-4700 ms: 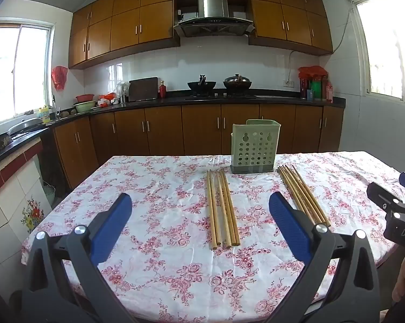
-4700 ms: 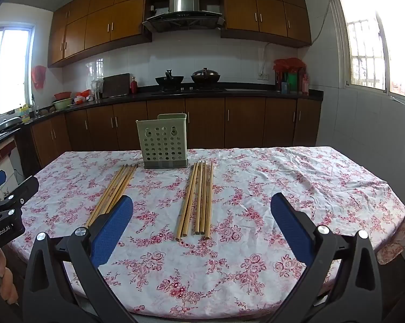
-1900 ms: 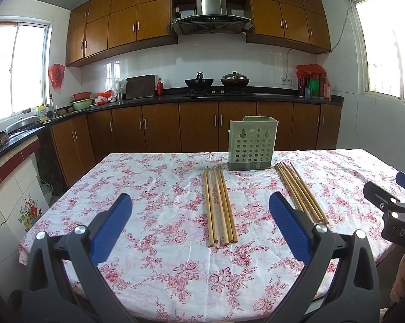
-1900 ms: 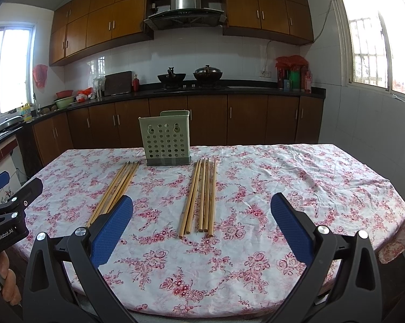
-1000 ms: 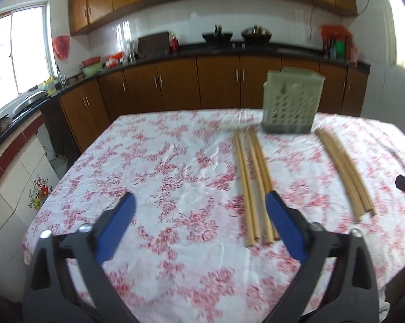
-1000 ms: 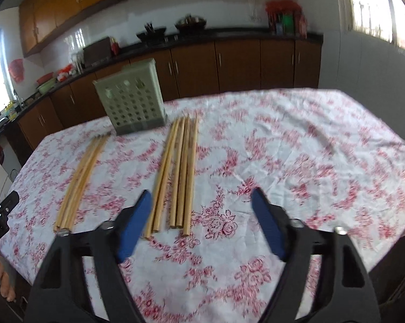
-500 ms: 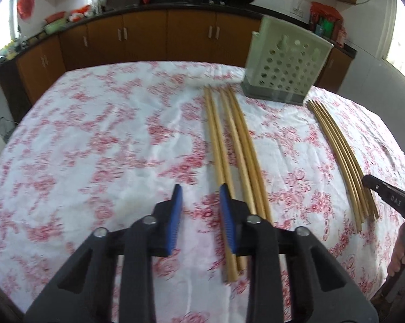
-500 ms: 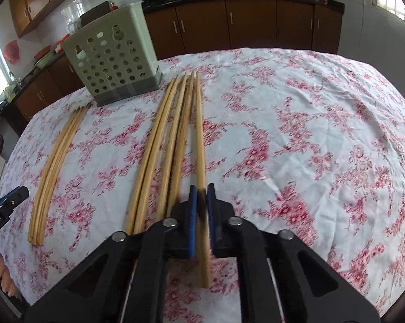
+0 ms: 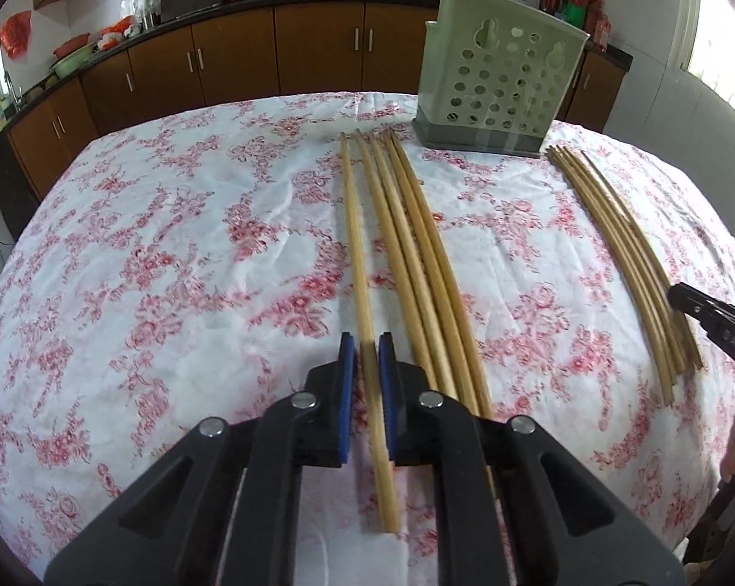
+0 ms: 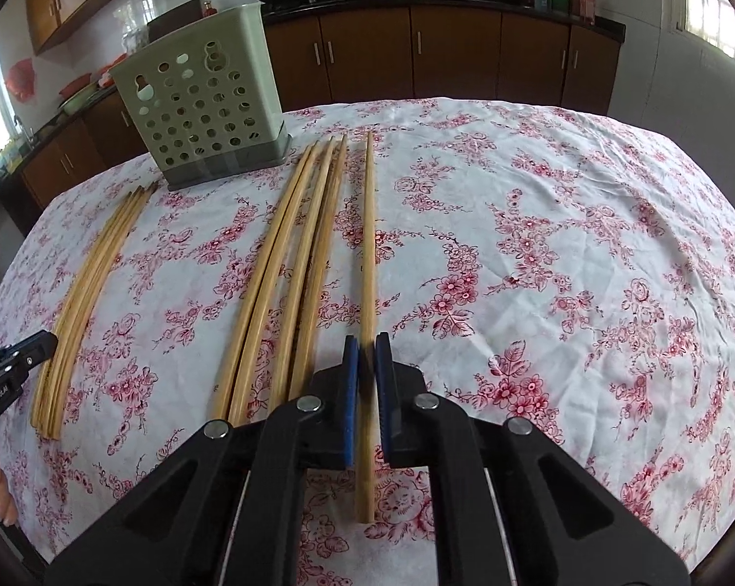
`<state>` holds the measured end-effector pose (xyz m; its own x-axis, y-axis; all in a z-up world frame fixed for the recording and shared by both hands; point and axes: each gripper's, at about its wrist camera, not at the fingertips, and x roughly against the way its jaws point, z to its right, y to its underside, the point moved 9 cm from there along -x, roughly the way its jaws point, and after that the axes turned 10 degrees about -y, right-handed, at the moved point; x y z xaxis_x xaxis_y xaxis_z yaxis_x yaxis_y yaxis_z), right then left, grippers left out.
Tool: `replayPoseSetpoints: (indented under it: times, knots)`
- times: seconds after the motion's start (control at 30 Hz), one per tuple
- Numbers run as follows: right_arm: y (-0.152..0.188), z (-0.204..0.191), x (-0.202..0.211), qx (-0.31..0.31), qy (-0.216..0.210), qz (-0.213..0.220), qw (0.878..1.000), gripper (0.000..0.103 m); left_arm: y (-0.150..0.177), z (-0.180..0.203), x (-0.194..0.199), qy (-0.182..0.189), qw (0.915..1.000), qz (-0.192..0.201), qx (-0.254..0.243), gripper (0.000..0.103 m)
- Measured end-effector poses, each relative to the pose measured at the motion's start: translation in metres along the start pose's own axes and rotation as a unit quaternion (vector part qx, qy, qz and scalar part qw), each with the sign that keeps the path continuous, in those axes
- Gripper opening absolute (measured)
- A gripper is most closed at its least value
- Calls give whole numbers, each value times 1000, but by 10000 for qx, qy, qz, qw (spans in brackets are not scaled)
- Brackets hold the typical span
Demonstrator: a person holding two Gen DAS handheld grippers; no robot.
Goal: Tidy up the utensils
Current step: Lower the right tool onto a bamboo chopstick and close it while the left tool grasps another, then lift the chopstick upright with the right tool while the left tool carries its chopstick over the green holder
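Observation:
Two bunches of long wooden chopsticks lie on a floral tablecloth in front of a green perforated utensil holder [image 9: 501, 85], also in the right wrist view [image 10: 204, 97]. My left gripper [image 9: 367, 356] is shut on the leftmost chopstick [image 9: 355, 224] of its bunch [image 9: 416, 254]. My right gripper [image 10: 367, 356] is shut on the rightmost chopstick [image 10: 368, 224] of the other bunch [image 10: 294, 263]. Each view shows the other bunch to the side: in the left wrist view at right [image 9: 621, 244], in the right wrist view at left [image 10: 94, 268].
The table [image 9: 148, 244] is covered by the white and red cloth. Dark wood cabinets [image 9: 231, 63] and a counter with pans stand behind. The other gripper's tip shows at the edge of each view, at right [image 9: 709, 317] and at left [image 10: 11, 361].
Both grippers came down to the table from wide open and closed, each around the outermost chopstick of its bunch. Those two chopsticks now sit slightly apart from their bunches.

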<state>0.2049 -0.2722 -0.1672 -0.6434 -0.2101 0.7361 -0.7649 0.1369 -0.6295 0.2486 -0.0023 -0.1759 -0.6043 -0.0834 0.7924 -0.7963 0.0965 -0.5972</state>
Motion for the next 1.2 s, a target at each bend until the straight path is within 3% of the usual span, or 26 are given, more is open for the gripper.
replayPoseSetpoints:
  times: [0.3, 0.53, 0.83, 1.0, 1.2]
  knots:
    - [-18, 21, -9, -151, 91, 139, 9997, 8, -21, -22, -20, -141, 9998, 50, 160, 9]
    - [-21, 25, -9, -166, 107, 168, 9997, 8, -20, -25, -19, 17, 9996, 92, 263, 9]
    - [-16, 26, 3, -273, 47, 213, 9994, 8, -11, -28, -8, -164, 9997, 104, 134, 8]
    - [-49, 20, 50, -130, 0, 938, 9955, 8, -41, -46, 39, -209, 9960, 806, 308, 8]
    - [-99, 8, 105, 67, -93, 1758, 9844, 8, -97, -71, 101, -179, 9822, 1705, 766, 8]
